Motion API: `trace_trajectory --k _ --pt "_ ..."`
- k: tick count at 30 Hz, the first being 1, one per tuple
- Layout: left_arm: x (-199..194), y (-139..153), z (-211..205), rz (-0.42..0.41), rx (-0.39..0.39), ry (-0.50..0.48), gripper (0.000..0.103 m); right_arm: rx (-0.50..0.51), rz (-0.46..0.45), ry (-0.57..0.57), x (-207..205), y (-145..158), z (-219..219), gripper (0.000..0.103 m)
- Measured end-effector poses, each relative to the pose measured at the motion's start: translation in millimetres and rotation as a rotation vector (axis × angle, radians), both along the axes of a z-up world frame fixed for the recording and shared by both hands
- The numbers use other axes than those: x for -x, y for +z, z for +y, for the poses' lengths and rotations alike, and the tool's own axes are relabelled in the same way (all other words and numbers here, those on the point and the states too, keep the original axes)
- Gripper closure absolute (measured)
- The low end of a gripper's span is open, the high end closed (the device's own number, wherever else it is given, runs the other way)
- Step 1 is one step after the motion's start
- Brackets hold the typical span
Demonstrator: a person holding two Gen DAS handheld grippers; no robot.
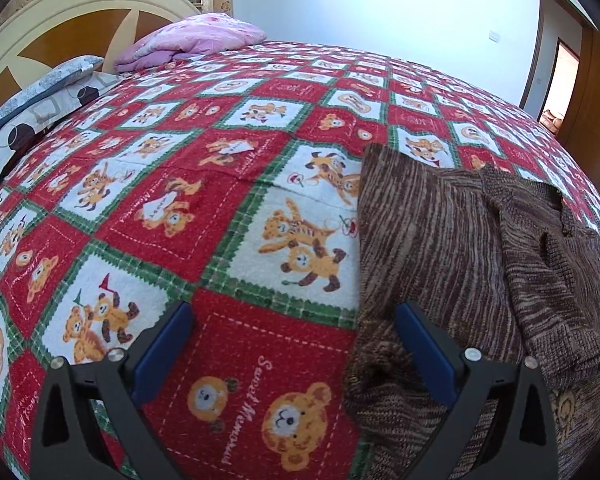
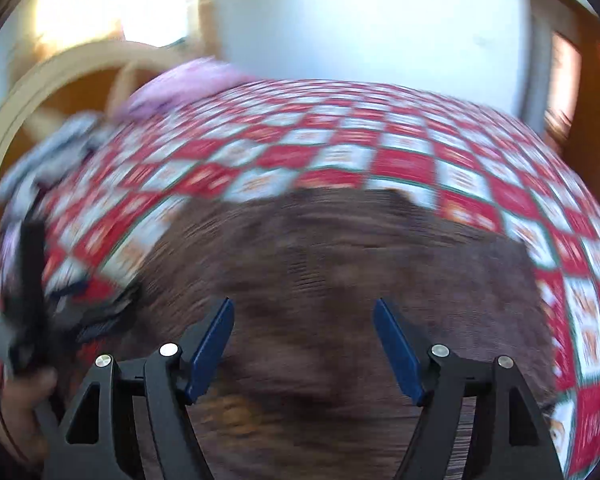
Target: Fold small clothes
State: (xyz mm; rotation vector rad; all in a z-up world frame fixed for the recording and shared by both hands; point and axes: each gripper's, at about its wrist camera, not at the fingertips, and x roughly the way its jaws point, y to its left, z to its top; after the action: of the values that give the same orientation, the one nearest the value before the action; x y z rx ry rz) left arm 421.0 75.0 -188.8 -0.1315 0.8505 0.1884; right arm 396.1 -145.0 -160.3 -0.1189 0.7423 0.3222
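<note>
Left tongs (image 1: 294,344) apart, empty, beside brown knit garment (image 1: 452,240). Right tongs (image 2: 304,344) apart over it, nothing gripped. Garment partly folded on bed (image 1: 220,208); final folds, smoothing likely remain.

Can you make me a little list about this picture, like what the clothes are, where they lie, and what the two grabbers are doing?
clothes: a brown knitted sweater, partly folded over itself
where: on a bed with a red and white teddy bear blanket
left gripper: open, holding nothing, at the sweater's left edge
right gripper: open, over the sweater, nothing between its pads; view blurred
at the head of the bed: a pink quilt, a grey patterned pillow, a cream and brown headboard
</note>
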Motion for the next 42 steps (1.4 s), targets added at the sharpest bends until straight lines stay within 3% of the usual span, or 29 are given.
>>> trace_trajectory --k 3,5,7,8,14,18,21,22,24,29,34,35,37,38,39,40,41,42 --pt "-0.1 -0.2 -0.1 0.000 0.000 0.000 0.000 0.078 0.006 0.058 1.4 -17.1 31.9 0.041" --pt "0.0 -0.3 -0.2 0.000 0.000 0.000 0.000 0.129 0.065 0.019 -11.3 -36.1 37.5 0.066" --pt "0.1 -0.3 0.5 -0.001 0.003 0.000 0.000 0.102 0.068 0.013 -13.2 -38.8 32.7 0.076" --pt "0.1 -0.7 0.0 -0.001 0.003 0.000 0.000 0.100 0.061 0.013 -13.7 -35.7 30.1 0.094" --pt "0.0 -1.0 0.2 -0.001 0.004 0.000 0.000 0.032 0.004 -0.124 -31.0 -4.8 -15.4 0.095" --pt "0.1 -1.1 0.3 -0.001 0.004 0.000 0.000 -0.049 0.085 -0.324 -64.8 -10.0 -67.1 0.091" --pt "-0.1 -1.3 0.7 -0.002 0.003 0.000 0.000 -0.085 0.143 -0.387 -61.8 -21.0 -93.8 0.078" --pt "-0.4 -1.6 0.8 -0.002 0.003 0.001 0.000 -0.116 0.154 -0.386 -59.7 -22.5 -99.1 0.065" --pt "-0.2 -1.4 -0.1 -0.002 0.002 0.001 0.000 -0.173 0.172 -0.367 -47.2 -26.0 -105.9 0.057" --pt "-0.2 -1.6 0.1 -0.002 0.001 0.001 0.000 -0.239 0.090 -0.263 -5.6 -16.1 -97.7 0.057" --pt "-0.5 -1.9 -0.3 -0.002 -0.003 0.001 0.000 -0.330 0.181 0.016 -19.2 -19.1 -54.7 0.057" --pt "-0.3 -1.9 -0.6 -0.003 -0.003 0.001 0.000 -0.307 0.178 0.037 -25.8 -22.9 -46.3 0.057" --pt "-0.4 -2.0 -0.6 -0.002 -0.004 0.001 0.000 -0.198 0.134 -0.043 -41.5 -28.8 -44.8 0.057" --pt "-0.4 -2.1 -0.6 -0.001 -0.005 0.002 0.000 -0.145 0.113 -0.148 -54.6 -30.6 -56.5 0.057" --pt "-0.4 -2.2 -0.9 -0.001 -0.007 0.002 0.000 -0.139 0.108 -0.235 -62.1 -31.0 -71.5 0.057" --pt "-0.6 -2.2 -1.0 0.000 -0.009 0.001 0.000 -0.147 0.100 -0.426 -71.6 -30.3 -103.3 0.057" --pt "-0.5 -2.2 -0.9 0.000 -0.008 0.001 0.000 -0.166 0.095 -0.538 -72.3 -28.6 -124.1 0.057" --pt "-0.5 -2.2 -1.0 -0.001 -0.007 0.001 0.000 -0.186 0.095 -0.583 -71.3 -26.5 -136.3 0.057"
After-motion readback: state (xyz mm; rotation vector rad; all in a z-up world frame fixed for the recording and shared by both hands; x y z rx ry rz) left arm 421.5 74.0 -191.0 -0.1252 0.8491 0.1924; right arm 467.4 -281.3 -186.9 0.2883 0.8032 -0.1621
